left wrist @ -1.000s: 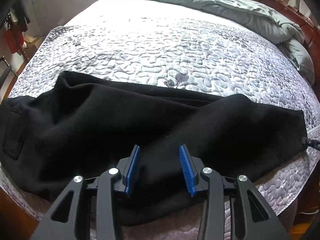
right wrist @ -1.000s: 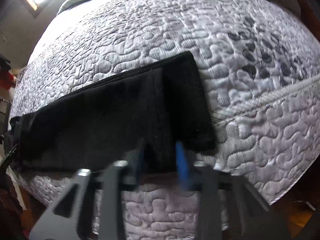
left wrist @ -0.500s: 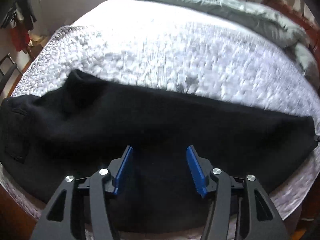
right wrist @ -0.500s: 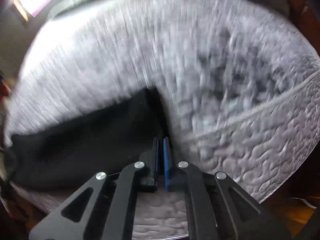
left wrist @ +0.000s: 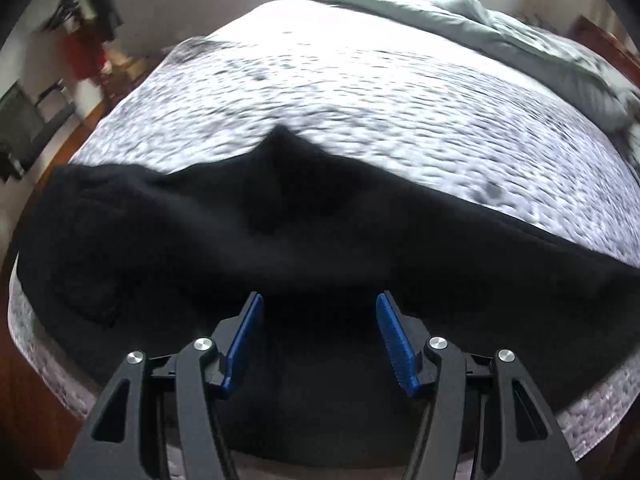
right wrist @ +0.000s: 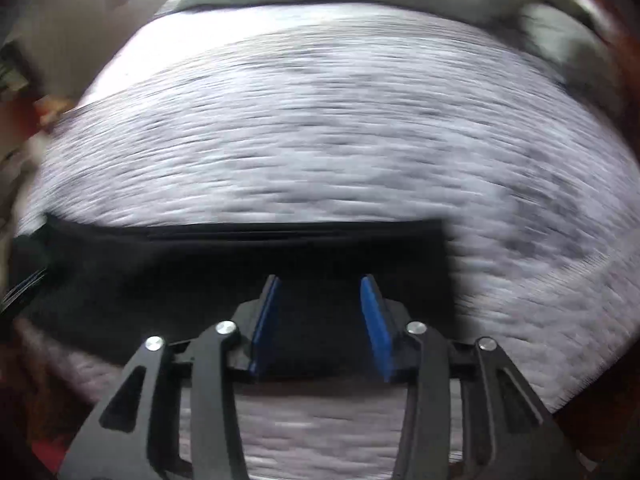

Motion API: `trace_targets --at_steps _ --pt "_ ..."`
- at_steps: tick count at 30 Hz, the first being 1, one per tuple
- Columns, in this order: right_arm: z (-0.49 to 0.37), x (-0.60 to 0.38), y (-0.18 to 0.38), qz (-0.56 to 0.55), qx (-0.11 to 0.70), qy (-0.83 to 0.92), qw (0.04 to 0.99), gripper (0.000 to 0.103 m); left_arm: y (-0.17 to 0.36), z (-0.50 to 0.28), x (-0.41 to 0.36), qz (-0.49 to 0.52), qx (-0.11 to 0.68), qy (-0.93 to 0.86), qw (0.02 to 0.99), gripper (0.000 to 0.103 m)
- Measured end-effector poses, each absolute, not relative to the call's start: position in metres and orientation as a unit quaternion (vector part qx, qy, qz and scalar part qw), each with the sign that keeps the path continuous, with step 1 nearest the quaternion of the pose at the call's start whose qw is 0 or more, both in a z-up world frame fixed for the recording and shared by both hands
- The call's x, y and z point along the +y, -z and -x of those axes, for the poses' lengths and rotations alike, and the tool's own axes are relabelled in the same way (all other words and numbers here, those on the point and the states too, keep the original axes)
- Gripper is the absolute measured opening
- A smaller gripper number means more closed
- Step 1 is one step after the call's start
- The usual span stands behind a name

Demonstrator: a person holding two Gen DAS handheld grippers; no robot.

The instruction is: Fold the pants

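On quilted mattress [left wrist: 360, 92], black pants [left wrist: 280, 232], lying flat

Two wide-angle views, each from just behind a pair of tongs, look steeply down over a bed's near edge. The left tongs [left wrist: 320, 340] and right tongs [right wrist: 320, 324] each hang close above black pants [left wrist: 280, 232]. Both views share the quilted mattress [right wrist: 320, 120] beyond them.

Both the left gripper [left wrist: 320, 320] and the right gripper [right wrist: 323, 300] have black angular linkage arms with cut-out slots, silver round screw heads at the pivots, and ribbed blue pads [left wrist: 394, 344] lining the fingers.
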State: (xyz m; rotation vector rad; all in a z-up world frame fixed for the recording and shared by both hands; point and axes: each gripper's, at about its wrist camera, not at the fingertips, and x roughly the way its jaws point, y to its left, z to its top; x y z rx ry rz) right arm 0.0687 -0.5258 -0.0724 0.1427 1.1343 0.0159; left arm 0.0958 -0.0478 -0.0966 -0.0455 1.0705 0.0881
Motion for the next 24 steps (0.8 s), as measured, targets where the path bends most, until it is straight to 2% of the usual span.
trace_targets --at_steps 5,9,14,16,17,24 --pt "-0.088 -0.438 0.112 -0.053 0.572 -0.095 0.813 0.045 0.108 -0.093 -0.032 0.032 0.529 -0.050 0.847 0.060" --pt "-0.091 -0.429 0.151 -0.075 0.597 -0.083 0.795 0.046 0.117 -0.096 -0.037 -0.004 0.536 -0.040 0.843 0.068" --pt "-0.095 -0.412 0.115 -0.034 0.581 -0.120 0.804 0.048 0.100 -0.098 -0.031 0.022 0.530 -0.023 0.848 0.068" --pt "-0.103 -0.390 0.093 -0.003 0.565 -0.164 0.808 0.058 0.093 -0.098 -0.031 0.022 0.526 -0.017 0.850 0.068" --pt "-0.105 -0.379 0.087 0.009 0.560 -0.181 0.808 0.060 0.092 -0.099 -0.030 0.023 0.528 -0.017 0.849 0.068" --pt "-0.152 -0.297 0.104 0.068 0.568 -0.292 0.767 0.062 0.091 -0.100 -0.014 0.035 0.545 -0.022 0.837 0.072"
